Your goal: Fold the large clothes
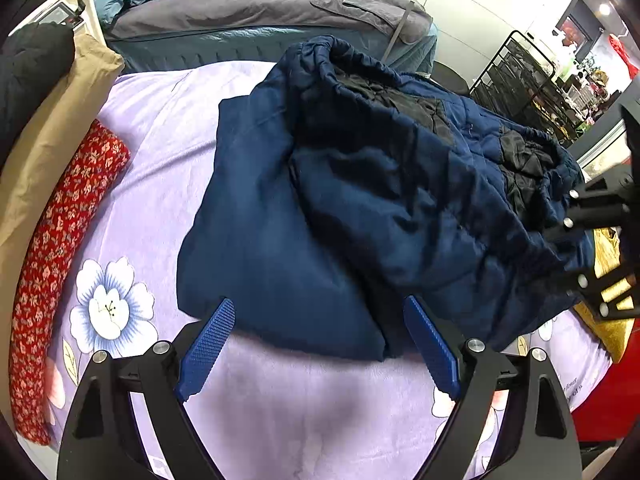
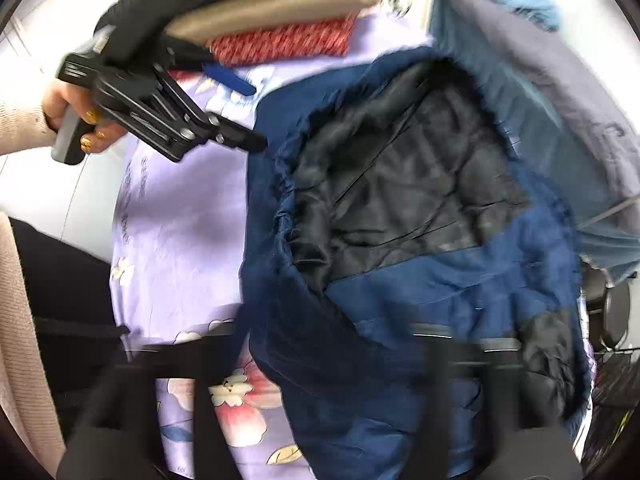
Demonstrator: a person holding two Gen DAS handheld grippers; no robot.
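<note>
A navy padded jacket point(image 1: 304, 216) with black quilted lining point(image 2: 400, 184) lies on the lilac floral bedspread point(image 1: 160, 168), folded over itself with the hem and lining turned up. My left gripper point(image 1: 320, 344) is open and empty, its blue pads point(image 1: 206, 350) either side of the jacket's near edge; it also shows in the right wrist view point(image 2: 240, 104). My right gripper point(image 1: 576, 216) is at the jacket's right edge, its fingertips hidden in the fabric. In its own view its fingers are a dark blur over the jacket point(image 2: 360, 360).
A red floral cushion point(image 1: 52, 264), a tan pillow point(image 1: 44, 152) and a black garment point(image 1: 28, 68) lie along the left. A grey-covered bed point(image 1: 248, 8) stands behind. A black wire rack point(image 1: 520, 80) is at the right, and a yellow cloth point(image 1: 608, 264).
</note>
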